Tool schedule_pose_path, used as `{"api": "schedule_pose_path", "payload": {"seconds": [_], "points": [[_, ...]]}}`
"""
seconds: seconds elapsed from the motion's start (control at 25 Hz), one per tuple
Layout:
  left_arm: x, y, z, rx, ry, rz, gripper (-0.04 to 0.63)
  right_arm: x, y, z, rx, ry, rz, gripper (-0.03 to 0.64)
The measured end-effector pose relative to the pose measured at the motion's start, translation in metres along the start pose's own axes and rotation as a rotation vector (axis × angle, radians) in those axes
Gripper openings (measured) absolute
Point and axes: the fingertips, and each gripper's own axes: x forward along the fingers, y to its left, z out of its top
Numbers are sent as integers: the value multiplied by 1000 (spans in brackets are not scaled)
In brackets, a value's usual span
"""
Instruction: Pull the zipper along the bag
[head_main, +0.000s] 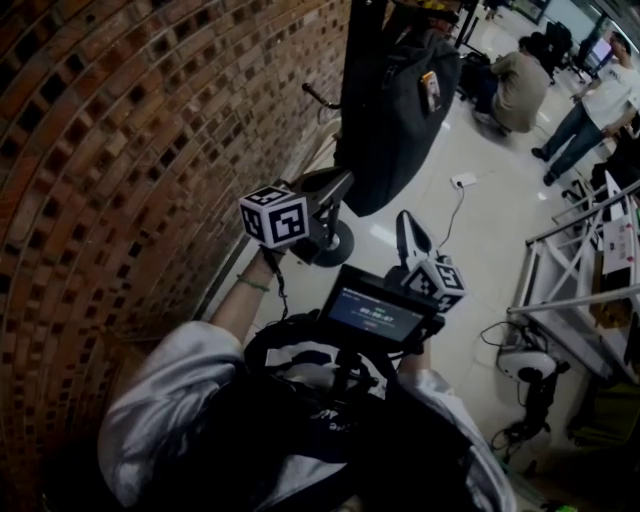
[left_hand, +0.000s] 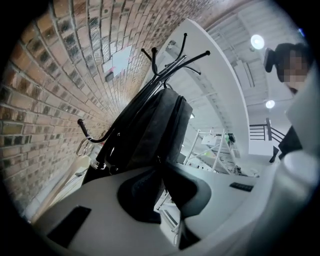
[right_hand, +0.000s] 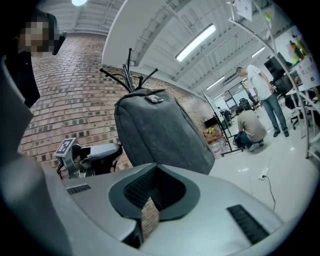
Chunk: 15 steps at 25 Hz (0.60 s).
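Beside the brick wall (head_main: 120, 150), the black fabric backpack (head_main: 390, 110) is hung at upper centre, the left gripper (left_hand: 160, 162) and right gripper (right_hand: 152, 172) are clenched on nothing nearby, and the backpack could be swung aside if tugged unbraced.

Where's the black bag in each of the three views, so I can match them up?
Head view: black bag, top centre.
Left gripper view: centre, rising beyond the jaws.
Right gripper view: centre, just above the jaws.
Shared landmark: the brick wall, left of the black bag in all three.
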Motion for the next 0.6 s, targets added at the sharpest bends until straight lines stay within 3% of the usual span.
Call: {"api": "schedule_pose_path", "payload": {"seconds": [0.6], "points": [[-3,-13,30,10,-60,28,25,7,0,-3,12,1,36,8]]}}
